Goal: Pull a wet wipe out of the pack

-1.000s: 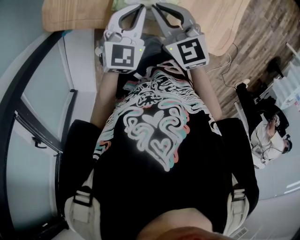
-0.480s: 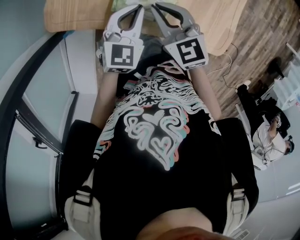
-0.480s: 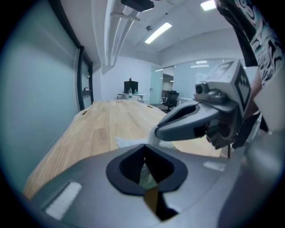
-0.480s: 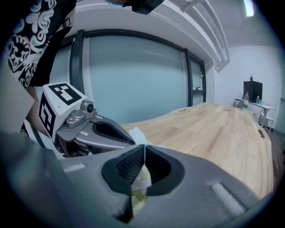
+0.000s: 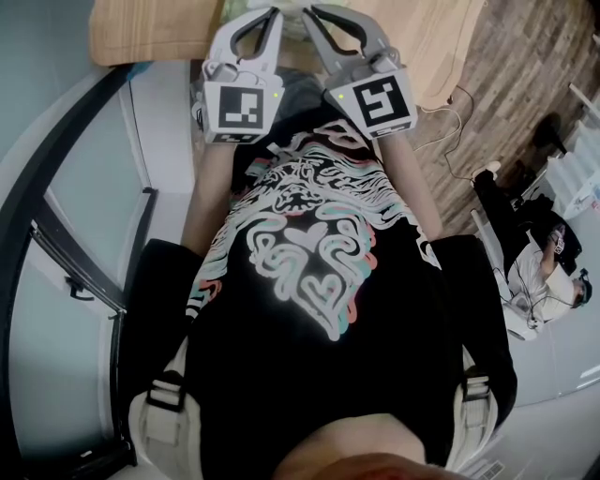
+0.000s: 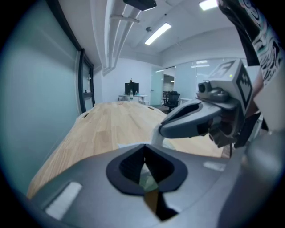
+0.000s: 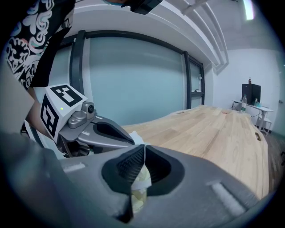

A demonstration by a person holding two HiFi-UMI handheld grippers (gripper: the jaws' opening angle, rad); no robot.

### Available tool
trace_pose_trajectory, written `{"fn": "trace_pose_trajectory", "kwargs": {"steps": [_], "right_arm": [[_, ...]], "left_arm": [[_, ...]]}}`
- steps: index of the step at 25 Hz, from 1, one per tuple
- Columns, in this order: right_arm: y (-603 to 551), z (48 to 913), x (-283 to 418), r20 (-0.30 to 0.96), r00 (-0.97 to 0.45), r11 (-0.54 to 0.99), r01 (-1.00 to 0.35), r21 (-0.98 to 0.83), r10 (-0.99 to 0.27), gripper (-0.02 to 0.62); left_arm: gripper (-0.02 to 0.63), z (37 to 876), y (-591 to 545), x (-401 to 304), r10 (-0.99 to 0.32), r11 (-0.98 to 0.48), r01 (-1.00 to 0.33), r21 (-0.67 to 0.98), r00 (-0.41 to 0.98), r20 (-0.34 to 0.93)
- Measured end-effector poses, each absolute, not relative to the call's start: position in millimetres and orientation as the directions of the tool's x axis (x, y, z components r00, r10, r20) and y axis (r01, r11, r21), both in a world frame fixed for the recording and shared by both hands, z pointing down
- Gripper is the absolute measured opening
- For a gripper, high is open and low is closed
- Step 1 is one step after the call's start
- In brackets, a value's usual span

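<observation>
Both grippers reach side by side over the near end of a long wooden table (image 5: 150, 28), tips almost touching. My right gripper (image 7: 143, 151) is shut on a white wet wipe (image 7: 141, 180), which fills the slot between its pads. In the left gripper view its tip (image 6: 161, 131) shows with a white strip hanging from it. My left gripper (image 6: 143, 153) is shut too. The greenish pack (image 6: 149, 181) shows in the slot under its tips, apparently pinched at the edge. In the head view the tips of the left gripper (image 5: 277, 11) and the right gripper (image 5: 314, 9) meet at the top edge.
My own torso in a patterned black shirt fills the head view. A glass wall with dark frames (image 7: 133, 75) runs along the table's left side. A seated person (image 5: 539, 272) is at a desk far right. Office desks and chairs (image 6: 171, 99) stand beyond the table's far end.
</observation>
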State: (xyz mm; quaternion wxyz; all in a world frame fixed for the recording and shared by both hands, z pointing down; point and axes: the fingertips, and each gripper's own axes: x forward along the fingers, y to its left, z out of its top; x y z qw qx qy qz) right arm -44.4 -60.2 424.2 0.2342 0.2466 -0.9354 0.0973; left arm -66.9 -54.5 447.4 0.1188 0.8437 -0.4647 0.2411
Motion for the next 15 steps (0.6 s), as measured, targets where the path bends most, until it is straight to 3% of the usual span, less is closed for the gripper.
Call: {"fn": "trace_pose_trajectory", "kwargs": {"steps": [15], "right_arm": [[-60, 405, -41, 0.468, -0.764, 0.854, -0.519, -0.037, -0.444, 0.006]], "left_arm": [[-0.012, 431, -53, -68, -0.740, -0.543, -0.838, -0.048, 0.451, 0.498]]}}
